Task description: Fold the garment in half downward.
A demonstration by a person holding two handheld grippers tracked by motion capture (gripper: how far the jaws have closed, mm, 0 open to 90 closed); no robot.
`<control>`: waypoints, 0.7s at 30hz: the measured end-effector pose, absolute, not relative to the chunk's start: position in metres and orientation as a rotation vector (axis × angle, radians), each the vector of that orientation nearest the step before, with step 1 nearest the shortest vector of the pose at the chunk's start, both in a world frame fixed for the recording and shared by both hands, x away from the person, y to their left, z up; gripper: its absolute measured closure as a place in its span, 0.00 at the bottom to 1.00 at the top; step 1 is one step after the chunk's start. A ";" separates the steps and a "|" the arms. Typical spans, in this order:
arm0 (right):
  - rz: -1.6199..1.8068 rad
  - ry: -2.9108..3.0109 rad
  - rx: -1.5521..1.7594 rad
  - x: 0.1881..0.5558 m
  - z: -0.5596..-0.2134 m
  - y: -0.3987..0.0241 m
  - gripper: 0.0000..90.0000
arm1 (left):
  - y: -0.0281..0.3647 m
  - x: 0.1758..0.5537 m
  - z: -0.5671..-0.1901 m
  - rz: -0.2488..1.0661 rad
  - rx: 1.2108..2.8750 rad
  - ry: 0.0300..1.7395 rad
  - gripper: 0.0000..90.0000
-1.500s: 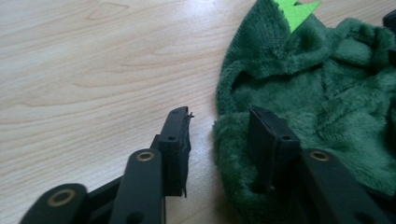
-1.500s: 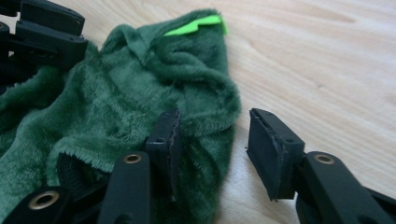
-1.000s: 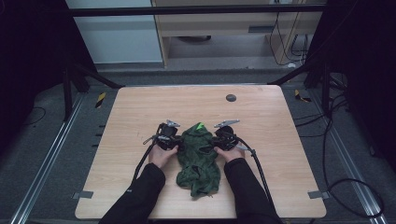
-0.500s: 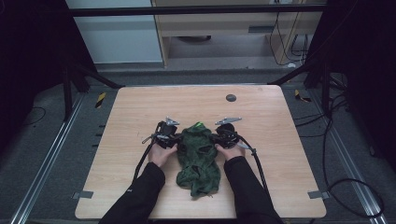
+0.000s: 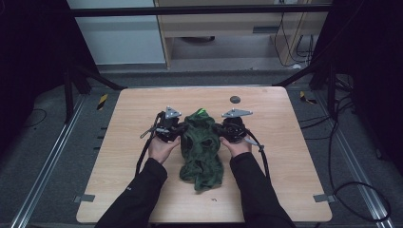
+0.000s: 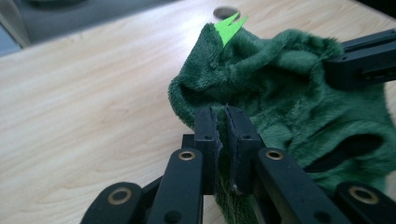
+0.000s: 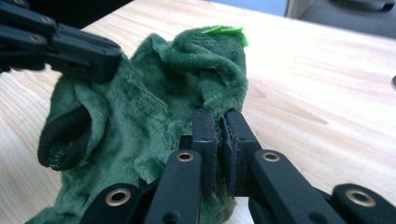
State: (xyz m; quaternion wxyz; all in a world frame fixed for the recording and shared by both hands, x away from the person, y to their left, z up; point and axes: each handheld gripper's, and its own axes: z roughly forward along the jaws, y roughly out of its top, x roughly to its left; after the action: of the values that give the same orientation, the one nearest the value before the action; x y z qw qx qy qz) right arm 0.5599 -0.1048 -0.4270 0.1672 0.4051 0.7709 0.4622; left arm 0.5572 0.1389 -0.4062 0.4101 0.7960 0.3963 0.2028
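Looking like a lab test cell: wooden table (image 5: 142,190) sitting inside a black metal frame (image 5: 199,10), floor rails (image 5: 45,166) running alongside, cables (image 5: 351,190) trailing over grey carpet (image 5: 366,142).

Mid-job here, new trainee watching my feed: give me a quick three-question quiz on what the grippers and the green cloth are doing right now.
1. True or false: the left gripper is shut on the green fleece garment.
2. Which is the right gripper doing? A) hovering open above the table B) shut on an edge of the garment C) resting on the dark round disc
3. Fill in: the dark round disc lies on the wooden table, on the ____ side of the garment from the person.

Key
1. True: its jaws are pressed together with fleece between them.
2. B.
3. Far; it sits apart from the garment, near the table's far edge.
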 end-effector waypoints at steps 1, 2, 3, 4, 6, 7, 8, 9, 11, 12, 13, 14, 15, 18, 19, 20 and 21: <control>1.319 2.191 1.145 0.558 -0.425 -0.106 0.94 | 0.139 0.555 -0.404 0.515 1.999 0.990 0.93; 1.330 2.191 1.140 0.556 -0.423 -0.106 0.94 | 0.138 0.551 -0.402 0.521 2.002 0.977 0.93; 1.339 2.193 1.125 0.554 -0.422 -0.107 0.94 | 0.138 0.548 -0.400 0.527 2.006 0.963 0.93; 1.335 2.197 1.111 0.552 -0.420 -0.108 0.94 | 0.138 0.544 -0.399 0.533 2.009 0.952 0.93; 1.330 2.204 1.090 0.547 -0.418 -0.109 0.94 | 0.139 0.538 -0.397 0.531 2.011 0.933 0.93; 1.337 2.207 1.072 0.543 -0.417 -0.109 0.94 | 0.139 0.536 -0.396 0.533 2.013 0.924 0.93; 1.335 2.214 1.052 0.539 -0.416 -0.111 0.93 | 0.139 0.533 -0.396 0.532 2.013 0.915 0.93; 1.335 2.214 1.052 0.539 -0.416 -0.111 0.93 | 0.139 0.530 -0.395 0.534 2.017 0.906 0.93; 1.336 2.218 1.035 0.534 -0.415 -0.112 0.93 | 0.139 0.526 -0.394 0.533 2.020 0.896 0.93; 1.342 2.218 1.030 0.532 -0.415 -0.112 0.93 | 0.139 0.524 -0.394 0.524 2.019 0.896 0.93; 1.344 2.222 1.026 0.530 -0.415 -0.112 0.93 | 0.139 0.521 -0.394 0.525 2.019 0.890 0.93; 1.346 2.224 1.021 0.528 -0.415 -0.113 0.93 | 0.140 0.519 -0.394 0.527 2.023 0.884 0.93; 1.350 2.224 1.014 0.526 -0.415 -0.113 0.93 | 0.140 0.517 -0.394 0.522 2.018 0.883 0.93; 1.360 2.229 1.008 0.519 -0.416 -0.114 0.93 | 0.141 0.510 -0.394 0.519 2.027 0.867 0.93; 1.363 2.233 1.002 0.517 -0.416 -0.114 0.93 | 0.141 0.509 -0.394 0.519 2.028 0.865 0.93; 1.363 2.234 0.998 0.515 -0.416 -0.114 0.93 | 0.142 0.506 -0.394 0.515 2.028 0.861 0.93; 1.371 2.237 0.992 0.513 -0.416 -0.114 0.93 | 0.142 0.504 -0.394 0.516 2.032 0.861 0.93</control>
State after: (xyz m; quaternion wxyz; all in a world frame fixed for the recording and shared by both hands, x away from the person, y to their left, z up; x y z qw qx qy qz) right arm 0.5128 -0.1138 -0.4157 0.1676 0.3487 0.7863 0.4818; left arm 0.5038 0.1423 -0.3941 0.4238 0.8122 0.3439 0.2062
